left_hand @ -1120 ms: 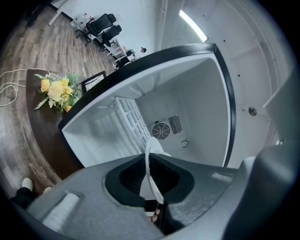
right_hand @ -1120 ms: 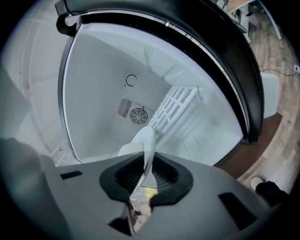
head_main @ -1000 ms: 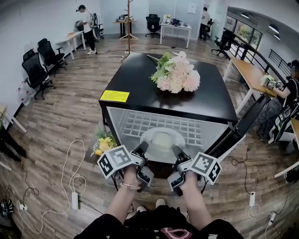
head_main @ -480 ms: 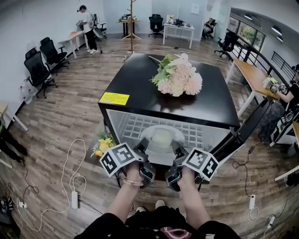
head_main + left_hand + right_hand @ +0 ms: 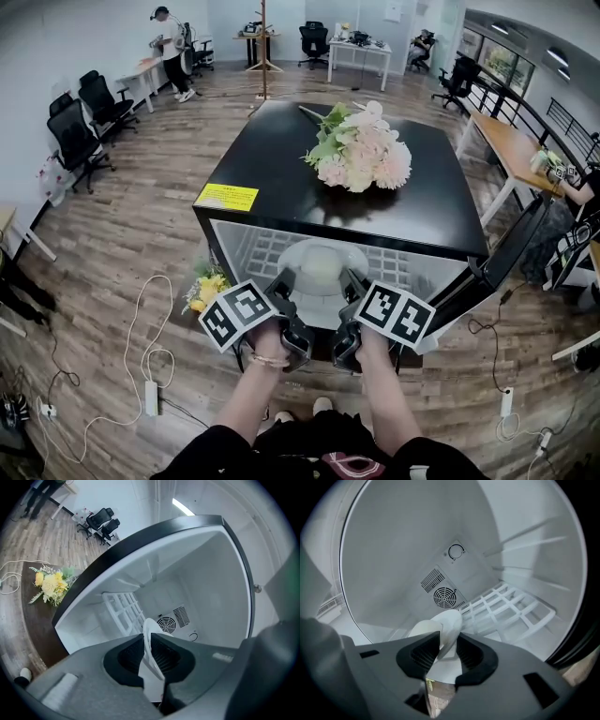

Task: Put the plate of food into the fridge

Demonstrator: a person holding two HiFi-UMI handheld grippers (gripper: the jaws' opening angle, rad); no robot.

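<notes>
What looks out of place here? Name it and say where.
A bunch of yellow flowers lies on the floor beside the fridge, near loose cables, an odd spot for them. A pink bouquet lies on the black top of the fridge. The plate inside looks level; nothing seems spilled.

Near rim of plate (image 5: 323,289) behind left claw (image 5: 282,285) and right claw (image 5: 352,284); food (image 5: 322,262) indistinct.

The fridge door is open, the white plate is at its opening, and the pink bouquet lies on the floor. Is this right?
No. The pink bouquet lies on the black top of the fridge, as the head view shows; the rest is right.
</notes>
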